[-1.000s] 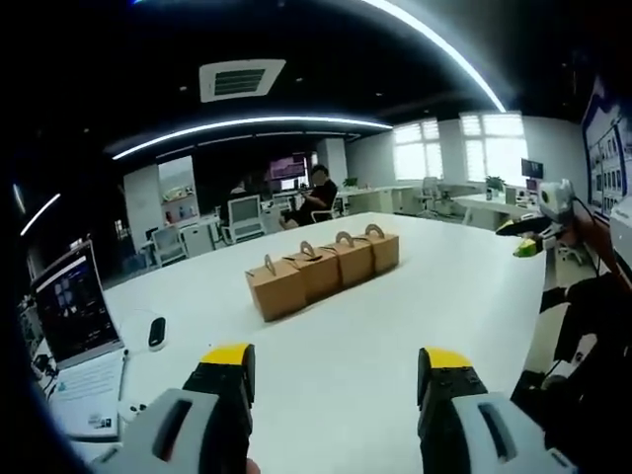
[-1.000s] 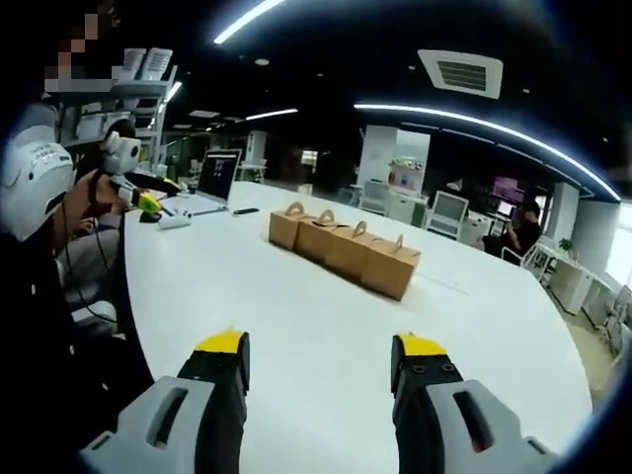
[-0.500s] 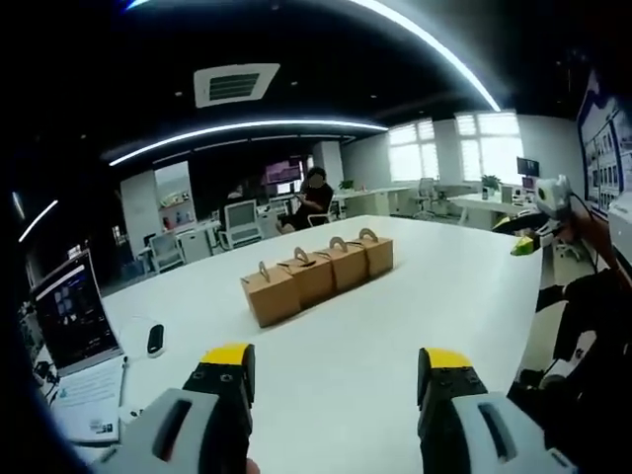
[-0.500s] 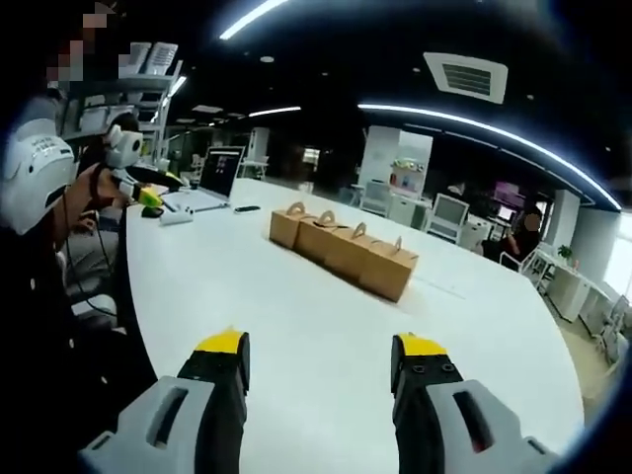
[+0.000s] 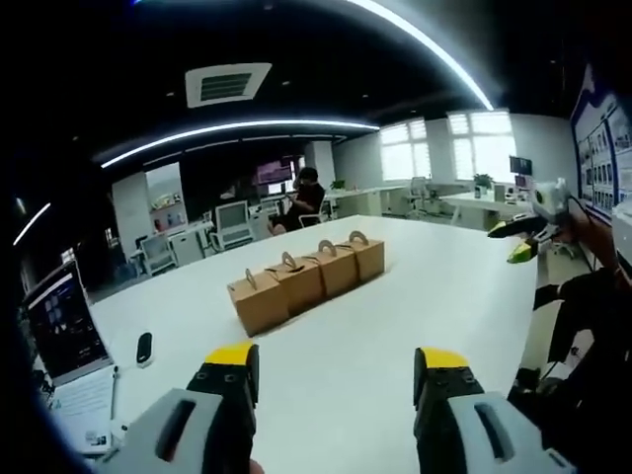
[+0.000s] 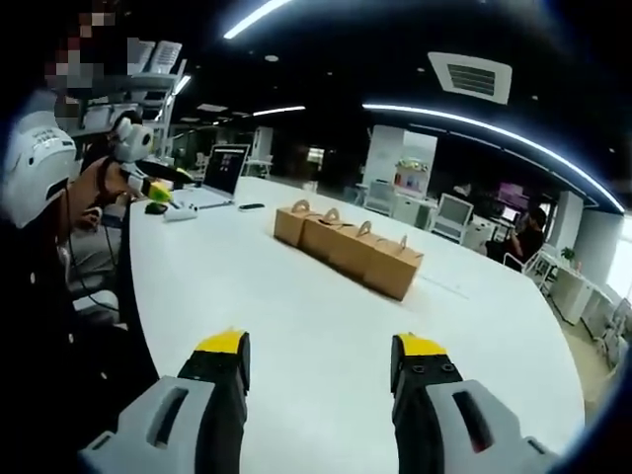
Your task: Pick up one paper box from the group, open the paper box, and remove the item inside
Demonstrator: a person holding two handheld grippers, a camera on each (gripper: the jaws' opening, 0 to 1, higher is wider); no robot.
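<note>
boxes: four brown paper boxes with loop handles (image 5: 304, 281) sat touching in a row on the white table (image 6: 296, 326).
left gripper (image 5: 336, 375): my jaws were spread, empty.
right gripper (image 6: 321, 360): also spread, empty.
approach: i judged an end box easiest, taken by its handle.

left view panned right, boxes (image 5: 301, 277) unmoved, hand-held grippers unchanged

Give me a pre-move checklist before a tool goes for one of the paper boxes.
1. Left tool open and empty: ok.
2. Right tool open and empty: ok.
3. Four paper boxes upright in a touching row on the white table: ok.
4. Table between tools and boxes bare: ok.
5. Boxes shut, handles up: ok.
6. Item inside: cannot tell.
</note>
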